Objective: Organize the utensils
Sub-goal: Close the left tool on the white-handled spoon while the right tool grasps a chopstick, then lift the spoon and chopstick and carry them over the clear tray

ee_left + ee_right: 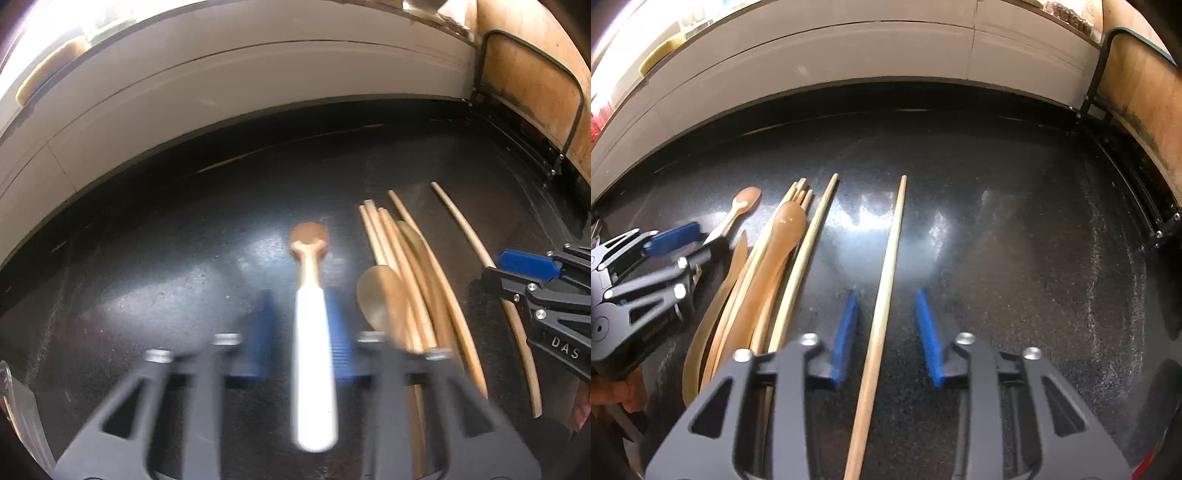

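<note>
My left gripper (301, 302) is shut on a small spoon (309, 280) with a white handle and a brown wooden bowl, held pointing forward over the black counter (155, 258); the view is blurred. It also shows in the right wrist view (738, 210), with the left gripper (701, 236) at the left. A pile of wooden spoons and sticks (406, 280) lies just right of it, also seen in the right wrist view (764, 280). My right gripper (886, 314) is open, its blue pads either side of a single long wooden stick (886, 295) lying on the counter.
A pale tiled wall (849, 51) runs along the back of the counter. A wooden board in a black metal frame (1137, 96) stands at the right end. The right gripper shows at the right edge of the left wrist view (532, 273).
</note>
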Available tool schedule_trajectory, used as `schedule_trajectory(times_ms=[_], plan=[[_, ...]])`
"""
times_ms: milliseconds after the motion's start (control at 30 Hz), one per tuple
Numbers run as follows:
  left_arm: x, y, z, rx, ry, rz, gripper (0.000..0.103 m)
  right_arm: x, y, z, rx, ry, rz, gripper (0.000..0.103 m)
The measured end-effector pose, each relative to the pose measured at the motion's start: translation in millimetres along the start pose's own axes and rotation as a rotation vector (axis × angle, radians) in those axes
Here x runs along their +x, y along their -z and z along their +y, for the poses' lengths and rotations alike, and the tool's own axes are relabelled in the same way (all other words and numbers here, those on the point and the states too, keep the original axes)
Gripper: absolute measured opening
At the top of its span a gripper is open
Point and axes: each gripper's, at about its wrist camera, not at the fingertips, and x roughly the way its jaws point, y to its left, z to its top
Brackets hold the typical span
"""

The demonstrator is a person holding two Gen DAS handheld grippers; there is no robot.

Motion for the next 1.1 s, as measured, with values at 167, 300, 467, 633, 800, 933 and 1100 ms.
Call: schedule_trajectory(times_ms=[167,300,467,633,800,933,1100], plan=[[-2.5,3.5,-2.0,-0.037,-0.041,0.006,0.013,-0.8,-1.6,-5.7,0.023,-0.040,0.012,0.008],[-23.1,12.3,9.2,-0.131,-0.074,-0.005,0.013,-10.2,-2.5,-11.1,0.052,-0.086,0.016,0.008],[-73.5,23.3,26.6,-0.213,-0.141,-0.042,0.013,-43.6,0.9,5.0,0.023,-0.123,-0.019,0.008],[-124.5,48.5,47.6,-0.310,-0.175,-0.052,0.012,-79.6,9.7,43.9,-0.037,-0.206,-0.042,0.008],[-173.6,87.5,81.7,-0.391,-0.240,-0.065,0.010,-109.0,17.6,100.6,-0.126,-0.290,-0.060,0.008],[-208.2,122.1,113.4,-0.453,-0.298,-0.074,0.010,-124.0,21.0,147.2,-0.193,-0.358,-0.059,0.008],[-245.9,160.8,155.5,-0.533,-0.370,-0.090,0.010,-144.6,25.4,213.9,-0.284,-0.442,-0.068,0.008]])
